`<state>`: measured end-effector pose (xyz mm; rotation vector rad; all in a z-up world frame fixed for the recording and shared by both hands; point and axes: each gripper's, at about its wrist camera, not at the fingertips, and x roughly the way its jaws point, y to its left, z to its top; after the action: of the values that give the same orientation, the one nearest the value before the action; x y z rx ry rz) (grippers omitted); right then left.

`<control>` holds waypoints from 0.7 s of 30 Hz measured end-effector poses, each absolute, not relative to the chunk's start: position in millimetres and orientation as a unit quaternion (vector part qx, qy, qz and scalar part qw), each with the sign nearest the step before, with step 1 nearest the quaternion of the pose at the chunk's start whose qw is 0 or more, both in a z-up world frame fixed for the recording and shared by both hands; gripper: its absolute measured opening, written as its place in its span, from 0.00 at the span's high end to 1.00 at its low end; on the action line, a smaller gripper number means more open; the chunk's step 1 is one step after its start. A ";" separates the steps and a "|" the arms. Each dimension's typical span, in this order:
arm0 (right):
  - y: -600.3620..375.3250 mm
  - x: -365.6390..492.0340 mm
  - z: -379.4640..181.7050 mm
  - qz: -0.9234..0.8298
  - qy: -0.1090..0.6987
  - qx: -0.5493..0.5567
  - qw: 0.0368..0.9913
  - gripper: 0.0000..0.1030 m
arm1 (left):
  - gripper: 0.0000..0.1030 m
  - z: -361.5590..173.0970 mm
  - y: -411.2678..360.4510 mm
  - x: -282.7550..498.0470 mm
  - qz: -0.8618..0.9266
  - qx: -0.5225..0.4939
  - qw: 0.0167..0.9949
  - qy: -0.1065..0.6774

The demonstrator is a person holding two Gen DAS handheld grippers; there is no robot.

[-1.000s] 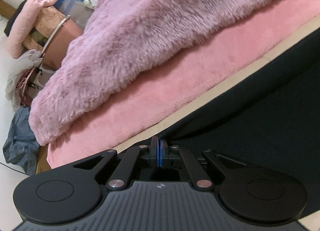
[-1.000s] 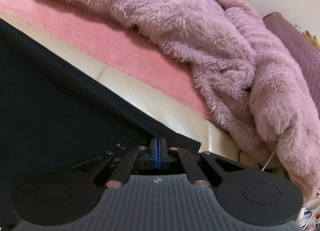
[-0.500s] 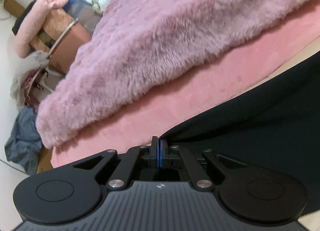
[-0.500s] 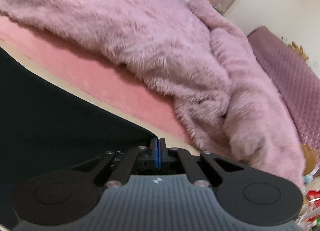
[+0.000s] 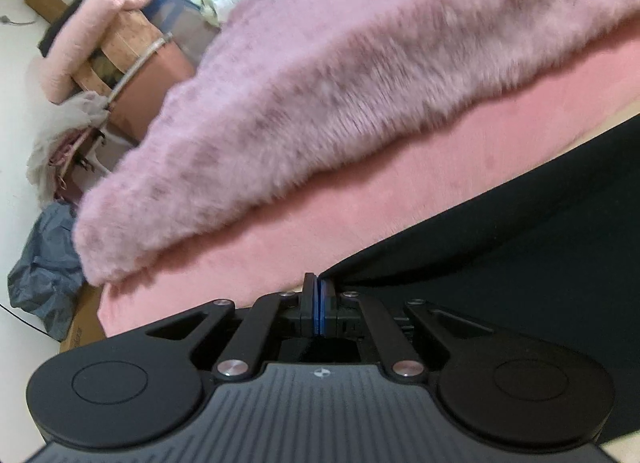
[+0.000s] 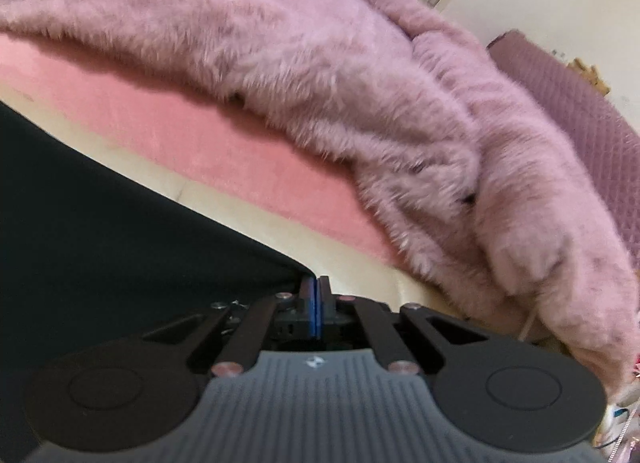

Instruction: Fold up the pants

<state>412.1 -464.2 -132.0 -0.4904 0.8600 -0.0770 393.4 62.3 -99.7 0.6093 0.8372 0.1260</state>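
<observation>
pinching opposite corners of the black pants — left gripper and right gripper both clamped (cloth stretching taut between them) — neither nearer.

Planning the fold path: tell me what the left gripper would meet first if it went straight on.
Probably the pink sheet just beyond the left gripper, which is shut on the black pants; the fluffy blanket lies farther back. Depth unclear.
</observation>
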 end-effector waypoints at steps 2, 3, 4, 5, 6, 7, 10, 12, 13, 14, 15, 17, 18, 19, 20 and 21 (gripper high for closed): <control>-464.6 397.0 -111.4 -0.040 0.390 -0.226 0.892 1.00 | 1.00 -84.6 65.1 383.7 0.059 0.288 0.873 0.390; -465.3 389.7 -101.5 -0.043 0.380 -0.220 0.898 1.00 | 1.00 -80.1 66.4 381.9 0.058 0.286 0.874 0.389; -466.4 383.6 -92.7 -0.046 0.371 -0.215 0.902 1.00 | 1.00 -79.1 67.6 383.2 0.056 0.285 0.873 0.392; -467.5 381.1 -87.7 -0.048 0.367 -0.213 0.904 1.00 | 1.00 -81.7 67.8 386.6 0.054 0.287 0.871 0.396; -468.7 381.9 -86.1 -0.048 0.367 -0.210 0.905 1.00 | 1.00 -86.7 66.5 390.6 0.052 0.291 0.868 0.399; -470.3 385.6 -89.1 -0.048 0.371 -0.206 0.904 1.00 | 1.00 -92.2 66.8 396.2 0.051 0.291 0.866 0.403; -471.4 401.4 -106.8 -0.050 0.384 -0.197 0.901 1.00 | 1.00 -109.2 66.5 409.7 0.056 0.279 0.863 0.418; -470.5 411.0 -122.0 -0.053 0.393 -0.196 0.897 1.00 | 1.00 -118.1 66.1 414.5 0.060 0.273 0.861 0.425; -469.9 415.6 -130.2 -0.055 0.400 -0.192 0.895 1.00 | 1.00 -122.0 66.5 416.2 0.062 0.272 0.860 0.426; -469.7 419.0 -136.2 -0.056 0.405 -0.186 0.894 1.00 | 1.00 -126.3 66.4 418.1 0.063 0.272 0.859 0.430; -470.1 422.1 -141.6 -0.059 0.408 -0.181 0.893 1.00 | 1.00 -130.5 66.2 419.4 0.064 0.272 0.857 0.432; -470.7 427.4 -150.5 -0.061 0.413 -0.175 0.892 1.00 | 1.00 -137.1 65.4 419.7 0.065 0.280 0.854 0.433; -470.3 428.4 -153.1 -0.062 0.413 -0.175 0.892 1.00 | 1.00 -139.9 64.9 420.1 0.066 0.283 0.852 0.435; -470.2 429.9 -155.4 -0.063 0.413 -0.174 0.892 1.00 | 1.00 -142.6 64.1 420.3 0.068 0.284 0.851 0.436; -470.6 431.4 -157.2 -0.064 0.414 -0.172 0.892 1.00 | 0.99 -144.9 63.5 420.1 0.069 0.287 0.850 0.436; -471.3 433.8 -158.9 -0.065 0.416 -0.169 0.891 1.00 | 0.99 -146.6 62.2 419.7 0.069 0.292 0.849 0.434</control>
<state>433.8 -471.3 -158.9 -0.3511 0.8643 -0.1349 419.7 62.2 -146.6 0.6162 0.9154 0.1464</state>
